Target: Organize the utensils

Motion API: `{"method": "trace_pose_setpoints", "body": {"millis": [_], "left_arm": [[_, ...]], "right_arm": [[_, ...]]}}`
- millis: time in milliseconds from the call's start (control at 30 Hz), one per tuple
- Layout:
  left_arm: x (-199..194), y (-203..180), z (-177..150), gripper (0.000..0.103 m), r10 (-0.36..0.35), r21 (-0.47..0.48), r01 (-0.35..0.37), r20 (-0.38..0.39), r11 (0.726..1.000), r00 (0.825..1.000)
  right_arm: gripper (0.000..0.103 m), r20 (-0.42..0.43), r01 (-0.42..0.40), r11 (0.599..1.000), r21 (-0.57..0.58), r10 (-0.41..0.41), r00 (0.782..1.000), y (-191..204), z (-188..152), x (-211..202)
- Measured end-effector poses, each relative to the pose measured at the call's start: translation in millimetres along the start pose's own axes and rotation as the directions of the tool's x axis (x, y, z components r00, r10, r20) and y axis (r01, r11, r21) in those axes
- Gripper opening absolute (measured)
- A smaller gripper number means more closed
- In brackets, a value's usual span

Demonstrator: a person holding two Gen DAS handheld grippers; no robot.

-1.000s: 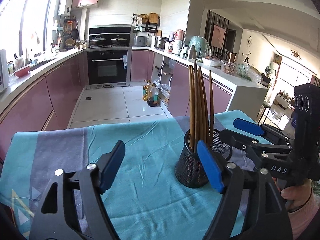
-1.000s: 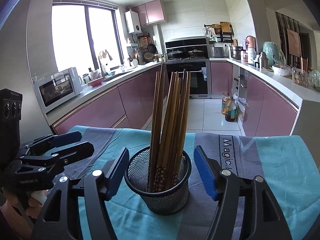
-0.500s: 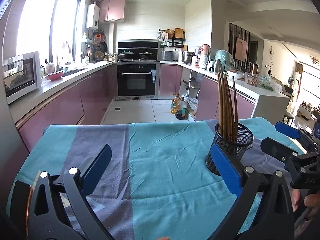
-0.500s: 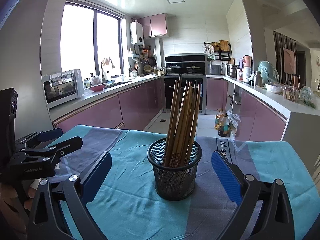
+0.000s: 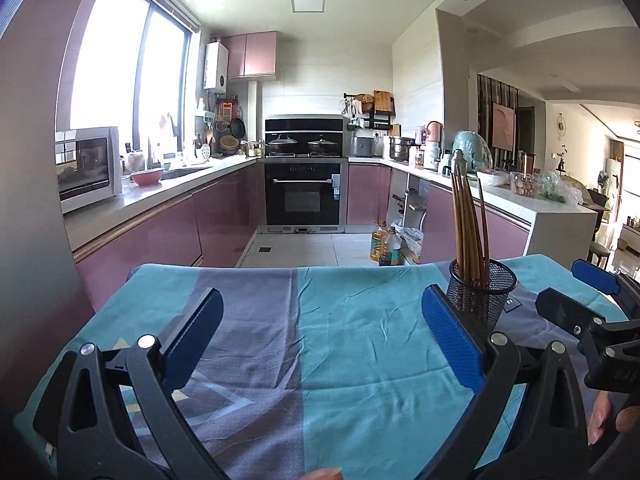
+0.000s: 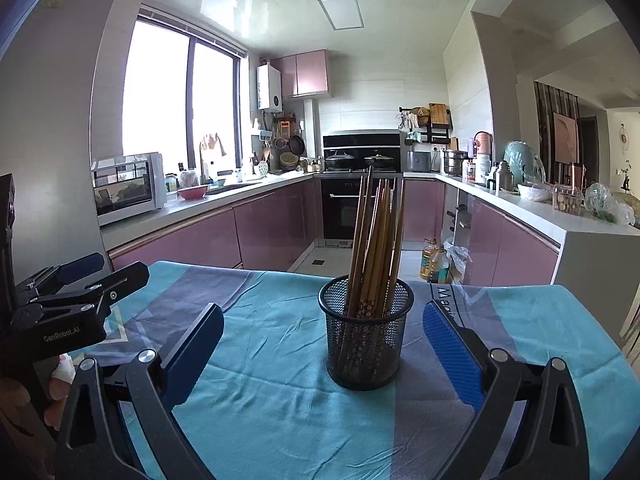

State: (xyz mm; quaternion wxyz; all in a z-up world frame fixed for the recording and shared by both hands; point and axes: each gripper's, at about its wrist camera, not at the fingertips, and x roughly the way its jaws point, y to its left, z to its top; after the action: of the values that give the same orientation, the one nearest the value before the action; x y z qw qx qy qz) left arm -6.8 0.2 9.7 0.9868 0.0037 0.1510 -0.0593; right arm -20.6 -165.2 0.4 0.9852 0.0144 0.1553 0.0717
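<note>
Left wrist view: I'm holding my left gripper [image 5: 322, 328] released, jaws spread wide over the blue cloth [image 5: 352, 344] on the tabletop, gripping nothing. The mesh cup [image 5: 482, 292] of chopsticks [image 5: 466, 224] is standing upright off to the right.

Right wrist view: my right gripper [image 6: 322, 346] is hanging released too, the mesh cup [image 6: 366, 340] sitting centred ahead of its spread jaws, untouched. The chopsticks [image 6: 376, 244] are leaning together inside.

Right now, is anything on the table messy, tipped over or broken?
Nothing stands out. The cup stands upright on the cloth, and the chopsticks are all inside it, leaning a little. No loose ones show on the cloth, which is only lightly wrinkled. Both hand-held grippers are open and apart from the cup.
</note>
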Motion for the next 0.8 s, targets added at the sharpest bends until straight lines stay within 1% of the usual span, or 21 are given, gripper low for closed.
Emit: {"method": "trace_pose_setpoints", "body": {"millis": [267, 467, 800], "left_arm": [[-10.0, 1.5, -2.0, 0.098, 0.04, 0.006, -0.041, 0.03, 0.999, 0.999], [-12.9, -1.4, -1.7, 0.098, 0.047, 0.009, -0.047, 0.054, 0.999, 0.997], [-13.4, -1.3, -3.2, 0.098, 0.047, 0.004, -0.048, 0.069, 0.999, 0.997]], "right_arm": [[0.096, 0.007, 0.003, 1.0, -0.007, -0.003, 1.0, 2.4, -1.2, -2.5], [0.096, 0.019, 0.007, 1.0, -0.004, -0.007, 1.0, 1.9, -0.3, -4.6], [0.096, 0.037, 0.008, 1.0, 0.0, -0.008, 0.999, 1.6, -1.9, -8.7]]}}
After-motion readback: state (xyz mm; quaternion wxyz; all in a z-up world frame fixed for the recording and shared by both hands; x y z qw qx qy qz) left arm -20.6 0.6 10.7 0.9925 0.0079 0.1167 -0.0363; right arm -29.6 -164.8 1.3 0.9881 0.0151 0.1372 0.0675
